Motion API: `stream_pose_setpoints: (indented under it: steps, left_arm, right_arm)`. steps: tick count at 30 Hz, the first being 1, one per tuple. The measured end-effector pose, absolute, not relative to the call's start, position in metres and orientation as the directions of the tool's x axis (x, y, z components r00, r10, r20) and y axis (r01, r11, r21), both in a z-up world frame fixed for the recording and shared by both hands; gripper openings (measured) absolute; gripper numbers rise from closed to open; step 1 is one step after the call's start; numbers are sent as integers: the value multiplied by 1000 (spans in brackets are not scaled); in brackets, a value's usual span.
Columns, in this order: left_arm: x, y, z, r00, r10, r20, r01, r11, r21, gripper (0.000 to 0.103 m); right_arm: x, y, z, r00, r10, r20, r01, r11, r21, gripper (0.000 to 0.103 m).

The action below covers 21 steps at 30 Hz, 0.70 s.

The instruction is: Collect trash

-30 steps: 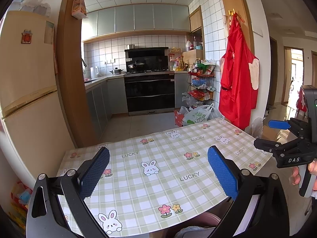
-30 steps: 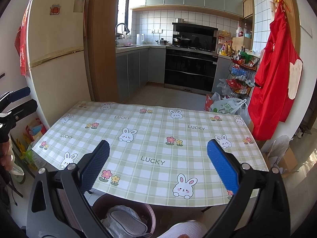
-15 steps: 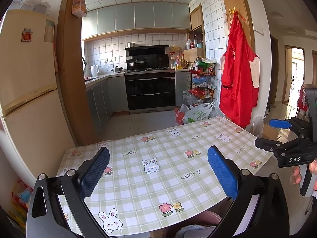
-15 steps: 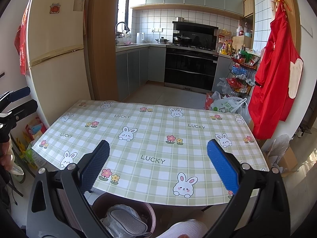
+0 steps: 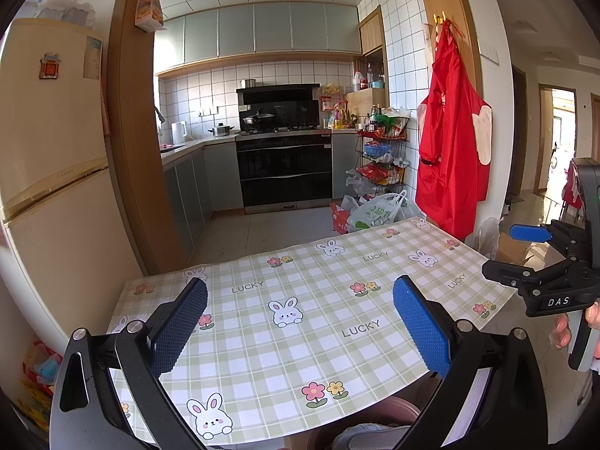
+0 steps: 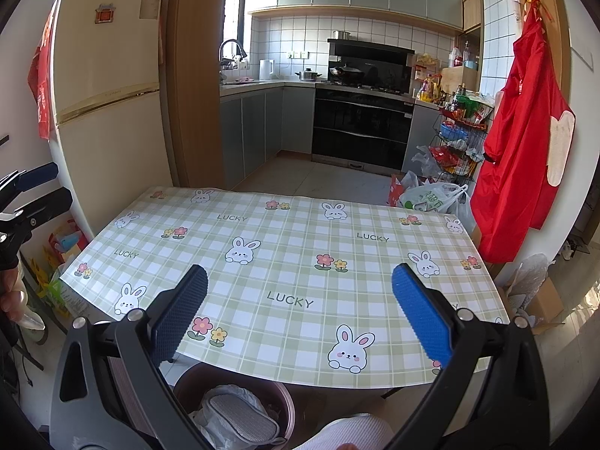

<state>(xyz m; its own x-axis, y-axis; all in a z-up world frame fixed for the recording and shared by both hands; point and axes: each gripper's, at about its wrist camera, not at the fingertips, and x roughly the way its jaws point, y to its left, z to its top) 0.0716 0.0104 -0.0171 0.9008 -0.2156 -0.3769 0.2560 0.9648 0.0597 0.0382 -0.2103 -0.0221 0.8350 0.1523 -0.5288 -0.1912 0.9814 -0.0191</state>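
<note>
You have two grippers up: the left gripper [image 5: 300, 322] and the right gripper [image 6: 300, 318], each with two blue pads spread wide. You face one table [image 6: 300, 262] under a checked cloth that shows four "LUCKY" prints in the right wrist view. One brown bin [image 6: 232, 408] sits below its near edge with one grey item inside. You can count one fridge [image 6: 108, 75], one oven [image 6: 360, 127], one red apron [image 6: 525, 150], one wire rack [image 6: 457, 138].

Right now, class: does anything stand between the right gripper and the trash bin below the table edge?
Nothing visible does. The right gripper is open above the table, and the bin sits below its near edge.
</note>
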Motion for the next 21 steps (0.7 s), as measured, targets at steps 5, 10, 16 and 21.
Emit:
stream_pose_setpoints:
  steps: [5, 10, 16, 21]
  left_arm:
    - [72, 10, -16, 901, -215, -377, 256, 965, 61, 97]
    - [71, 18, -20, 897, -230, -377, 257, 966, 21, 97]
    - [68, 27, -22, 913, -182, -365, 201, 979, 17, 97]
    - [67, 28, -21, 918, -163, -360, 193, 980, 47, 97]
  right_arm:
    - [38, -210, -22, 835, 151, -529, -190, 982, -20, 97]
    - [37, -210, -23, 836, 149, -529, -189, 982, -22, 97]
    - [38, -210, -23, 834, 150, -530, -190, 982, -21, 97]
    - [38, -212, -23, 836, 149, -529, -189, 982, -22, 97]
